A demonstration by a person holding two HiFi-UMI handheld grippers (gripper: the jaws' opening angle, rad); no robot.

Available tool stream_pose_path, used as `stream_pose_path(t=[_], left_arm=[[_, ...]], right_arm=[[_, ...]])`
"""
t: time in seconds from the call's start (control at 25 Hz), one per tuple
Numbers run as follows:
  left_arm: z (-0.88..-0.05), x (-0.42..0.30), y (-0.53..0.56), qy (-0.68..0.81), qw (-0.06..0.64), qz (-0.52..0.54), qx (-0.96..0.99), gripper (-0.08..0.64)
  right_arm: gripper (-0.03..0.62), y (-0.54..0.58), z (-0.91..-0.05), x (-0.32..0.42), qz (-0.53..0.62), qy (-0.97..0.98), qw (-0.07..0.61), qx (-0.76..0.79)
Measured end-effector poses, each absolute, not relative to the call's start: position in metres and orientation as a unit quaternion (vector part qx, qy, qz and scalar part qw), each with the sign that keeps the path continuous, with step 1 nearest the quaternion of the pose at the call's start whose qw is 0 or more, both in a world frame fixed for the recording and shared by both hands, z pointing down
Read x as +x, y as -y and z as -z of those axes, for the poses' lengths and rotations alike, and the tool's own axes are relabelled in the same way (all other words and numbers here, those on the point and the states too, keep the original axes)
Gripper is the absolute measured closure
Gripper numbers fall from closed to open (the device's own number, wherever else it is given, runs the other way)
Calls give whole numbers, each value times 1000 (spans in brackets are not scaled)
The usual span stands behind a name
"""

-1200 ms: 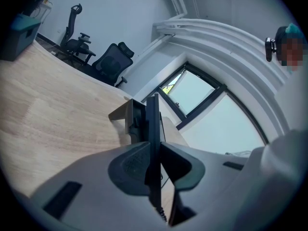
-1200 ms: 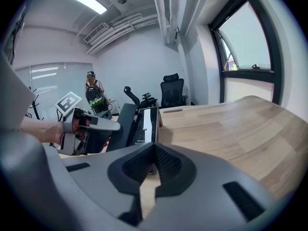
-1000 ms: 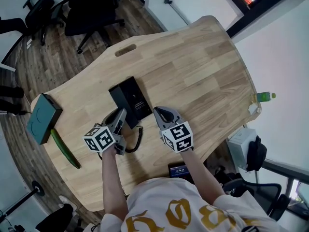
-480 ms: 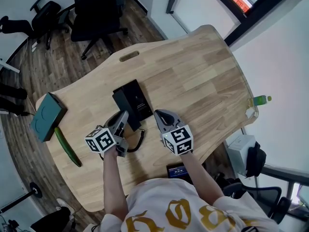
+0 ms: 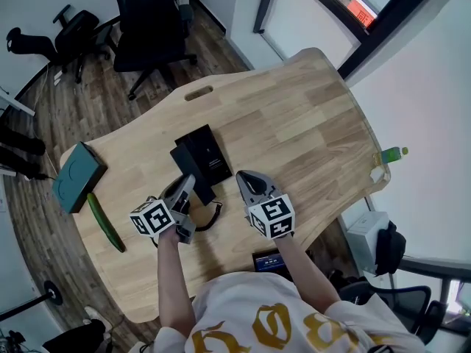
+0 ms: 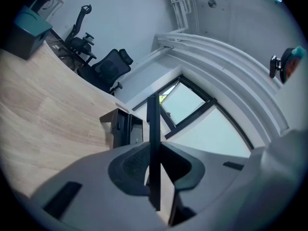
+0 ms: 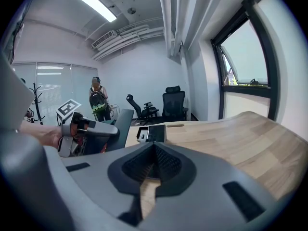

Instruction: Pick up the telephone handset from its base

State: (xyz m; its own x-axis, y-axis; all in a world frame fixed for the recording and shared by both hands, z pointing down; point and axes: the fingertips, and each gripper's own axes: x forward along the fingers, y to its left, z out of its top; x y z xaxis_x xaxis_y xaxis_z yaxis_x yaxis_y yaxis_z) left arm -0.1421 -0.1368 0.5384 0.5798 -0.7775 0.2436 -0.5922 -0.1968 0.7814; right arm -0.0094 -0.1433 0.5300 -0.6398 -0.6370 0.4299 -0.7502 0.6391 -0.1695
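- Squeezing the black handset (image 6: 153, 129) in the left gripper (image 5: 185, 188), with the jaws narrow and pressed on its thin sides.
- Holding that handset up off the table, just at the near-left corner of the black base (image 5: 202, 153), close to it but not resting in it.
- Trailing from there, a curly black cord (image 5: 212, 215), looped on the wooden table (image 5: 294, 123) on the side near the person.
- Keeping the right gripper (image 5: 244, 178) pinched all the way together, tip to tip, on nothing at all.
- Hovering with that gripper just right of the handset, near the base's near-right corner.
- In the middle of the table: the base, lying flat.
- At the left edge of the table: a teal box (image 5: 77, 175), top shut, so cannot tell what is in it.
- Just near the box: a long green thing (image 5: 103, 225), lying on the wood beside the box, outside it.
- At the far right edge of the table: a small green bottle (image 5: 390, 154), too tiny to tell what is inside.
- Past the far side of the table, on the wood floor: black office chairs (image 5: 151, 20).
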Motion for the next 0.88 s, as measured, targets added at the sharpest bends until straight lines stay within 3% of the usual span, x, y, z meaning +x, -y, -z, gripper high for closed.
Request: stream_pose_path(t=[0.88], left_arm=[[-500, -129, 100, 406, 434, 123, 795, 488]], right_arm=[[588, 124, -509, 1, -178, 886, 140, 405]])
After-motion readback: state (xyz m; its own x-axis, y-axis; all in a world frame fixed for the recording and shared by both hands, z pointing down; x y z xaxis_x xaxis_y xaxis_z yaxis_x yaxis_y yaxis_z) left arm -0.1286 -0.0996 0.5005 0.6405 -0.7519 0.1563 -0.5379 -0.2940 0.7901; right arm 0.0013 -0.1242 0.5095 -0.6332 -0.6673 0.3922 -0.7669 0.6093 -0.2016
